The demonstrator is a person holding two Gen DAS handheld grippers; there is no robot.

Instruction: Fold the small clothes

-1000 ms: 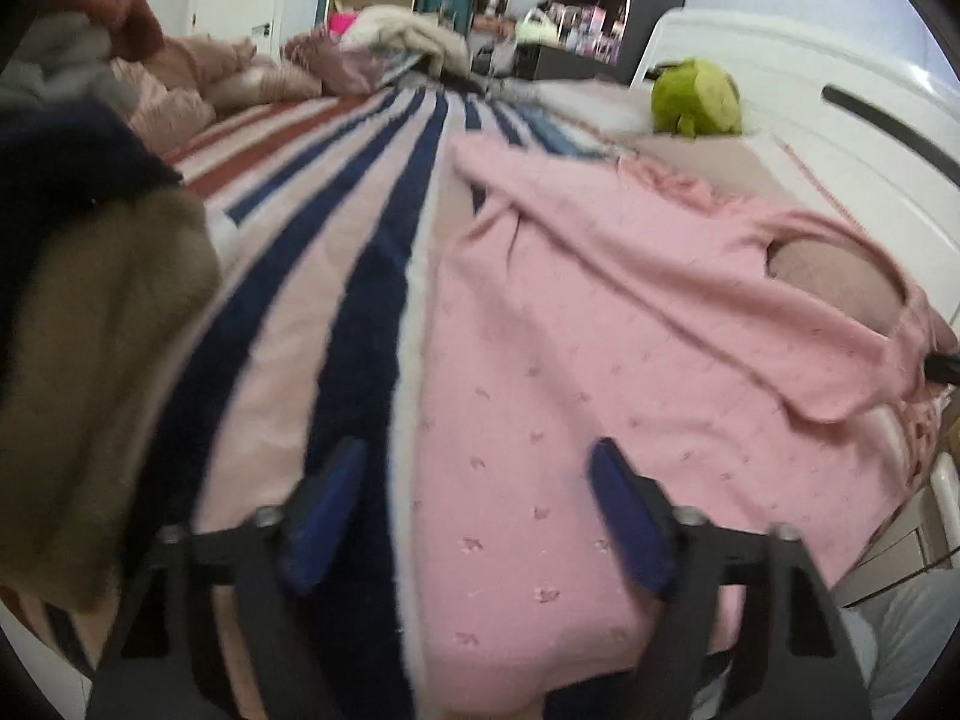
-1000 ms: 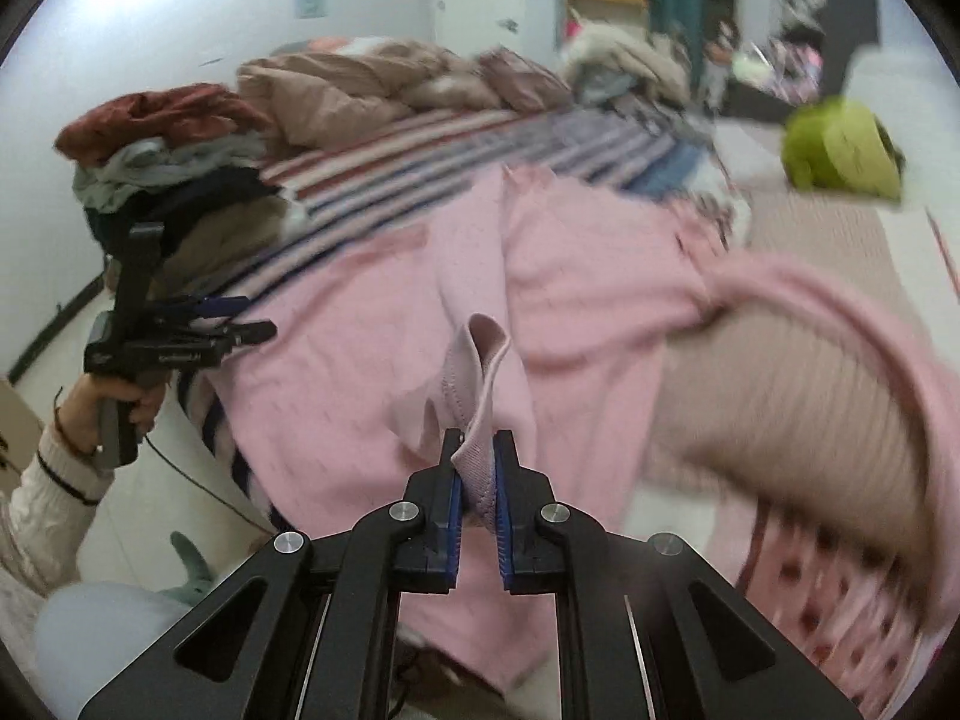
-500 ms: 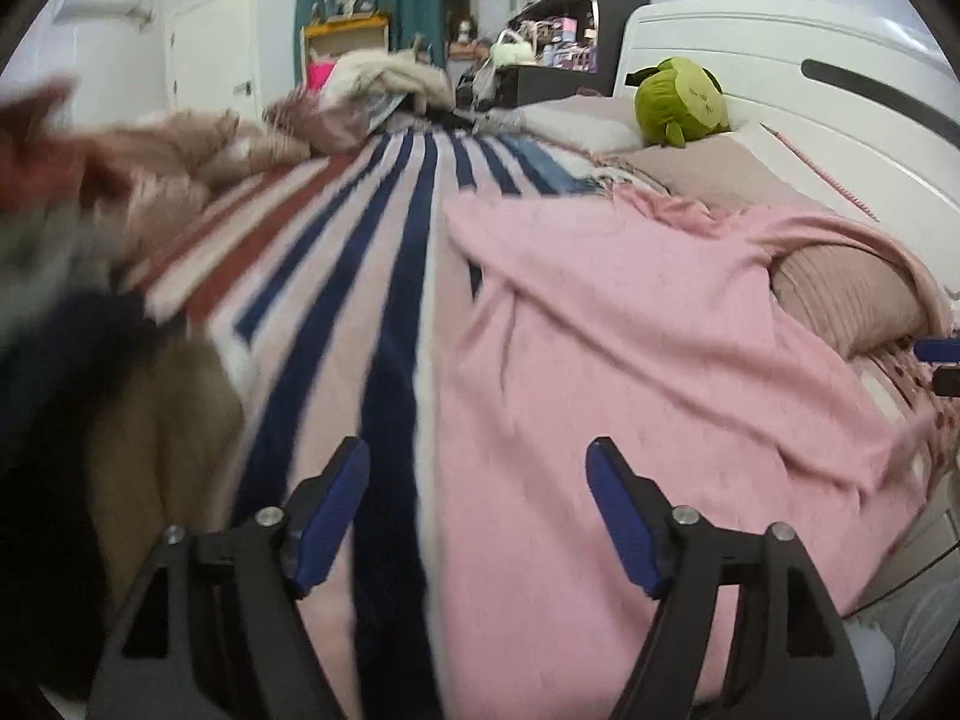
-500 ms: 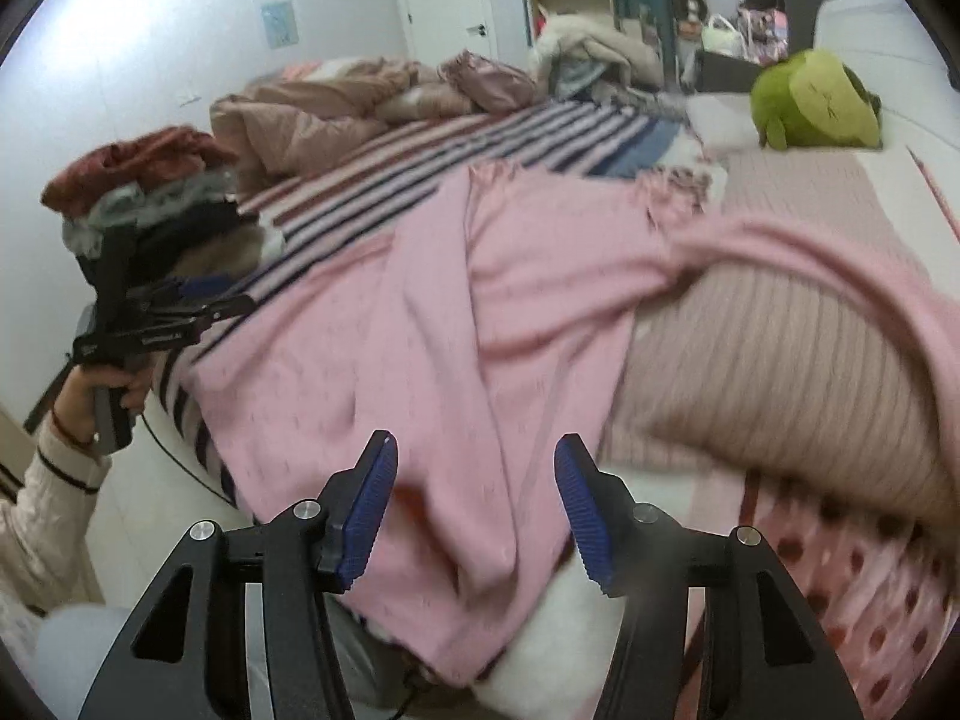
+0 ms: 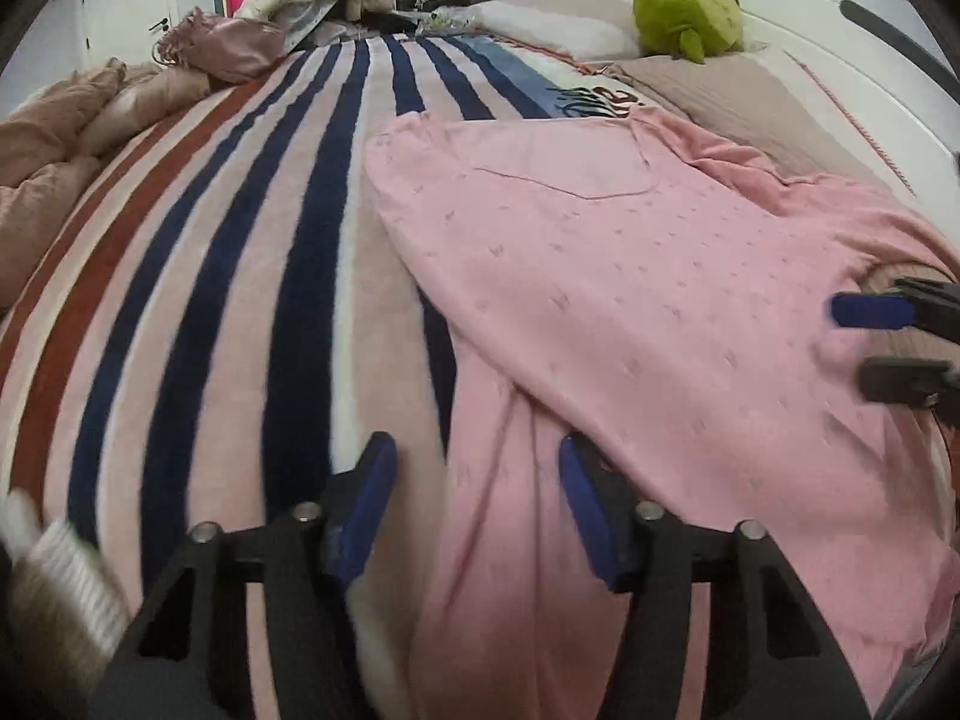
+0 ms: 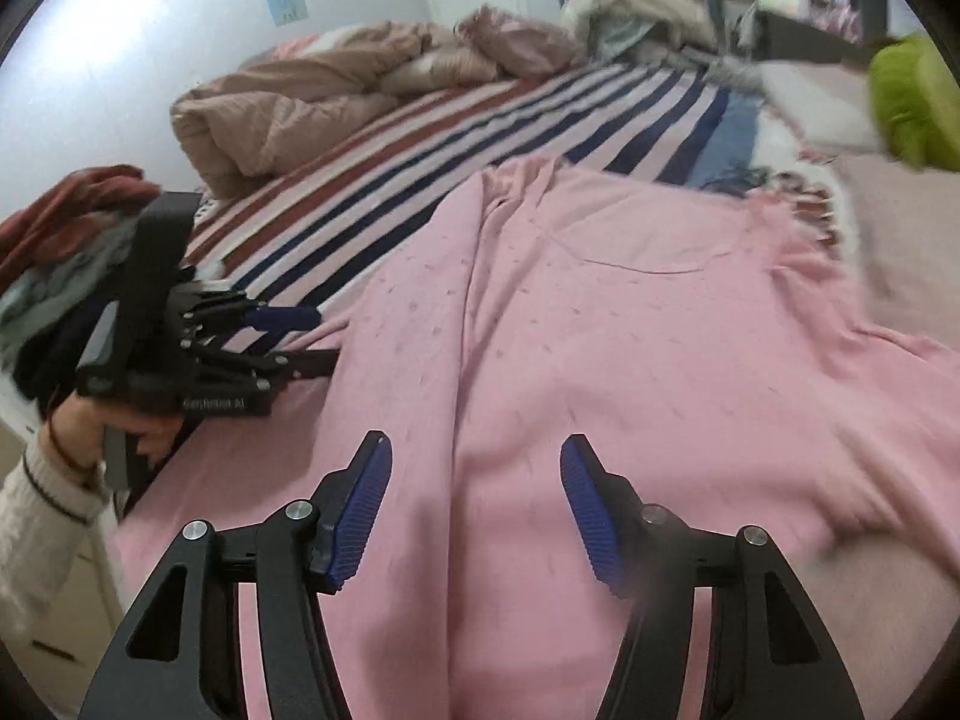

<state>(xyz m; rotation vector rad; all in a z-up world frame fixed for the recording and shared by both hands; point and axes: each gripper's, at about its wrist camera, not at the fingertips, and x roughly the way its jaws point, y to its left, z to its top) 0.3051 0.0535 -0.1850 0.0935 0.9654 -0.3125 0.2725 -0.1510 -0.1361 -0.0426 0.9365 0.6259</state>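
Observation:
A pink knit garment (image 5: pixel 630 300) lies spread over the striped blanket (image 5: pixel 240 276), its front pocket facing up. My left gripper (image 5: pixel 474 510) hovers over the garment's left edge; its jaws are closing, with pink cloth below the gap and the blue pads not pressing on it. In the right wrist view the garment (image 6: pixel 630 348) fills the middle. My right gripper (image 6: pixel 474 510) stands open above it with nothing pinched. The left gripper (image 6: pixel 288 336), held by a hand (image 6: pixel 84 438), reaches in at the garment's left side. The right gripper (image 5: pixel 882 342) shows at the right edge.
A pile of folded clothes (image 6: pixel 54 252) sits at the left bed edge. A bunched beige duvet (image 6: pixel 288 114) lies at the far left, and a green plush toy (image 5: pixel 690 0) on pillows by the white headboard (image 5: pixel 852 60). Cluttered shelves stand behind the bed.
My right gripper let go of the pink fold it pinched and opened, then moved over the flat garment. My left gripper swung right from the clothes pile to the garment's edge, its jaws narrower.

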